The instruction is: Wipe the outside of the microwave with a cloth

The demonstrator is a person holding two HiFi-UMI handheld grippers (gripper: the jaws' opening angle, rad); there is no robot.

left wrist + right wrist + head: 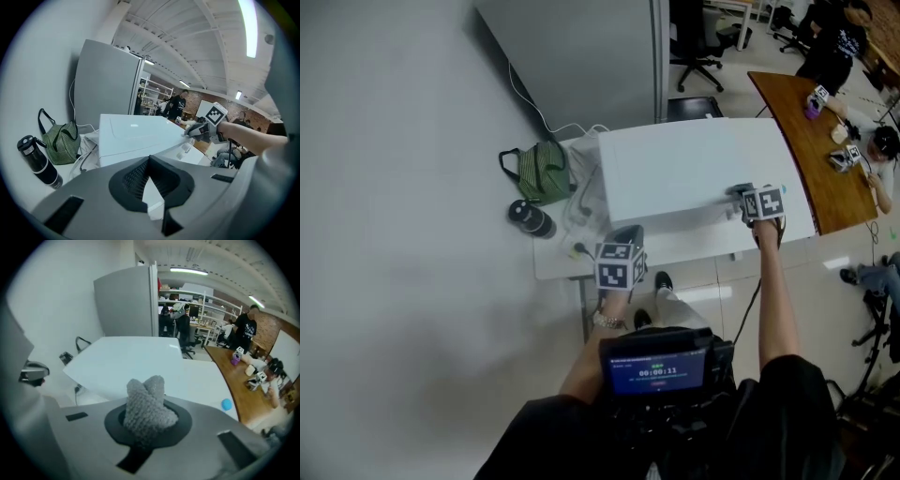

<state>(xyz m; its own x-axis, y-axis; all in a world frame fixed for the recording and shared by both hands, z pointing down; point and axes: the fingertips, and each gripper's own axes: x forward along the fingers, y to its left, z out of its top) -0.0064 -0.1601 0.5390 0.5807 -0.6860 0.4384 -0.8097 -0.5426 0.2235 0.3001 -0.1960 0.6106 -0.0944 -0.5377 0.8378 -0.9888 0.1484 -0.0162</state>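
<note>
One microwave [684, 173], one striped bag [539, 171] and one black bottle [531, 218] are sitting on one bench [712, 246]. Two grippers, left gripper [628, 232] and right gripper [734, 193], are showing, plus one grey cloth [146, 406].

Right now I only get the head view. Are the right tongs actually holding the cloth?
Observer: Yes. The right gripper view shows a grey knitted cloth bunched between the right tongs, which are shut on it.
Operator: And the left tongs?
Observer: The left tongs stand open with nothing between them, aimed at the microwave.
Operator: Anything on the microwave's front?
Observer: The left gripper view shows what look like two white knobs there, near its right end.
</note>
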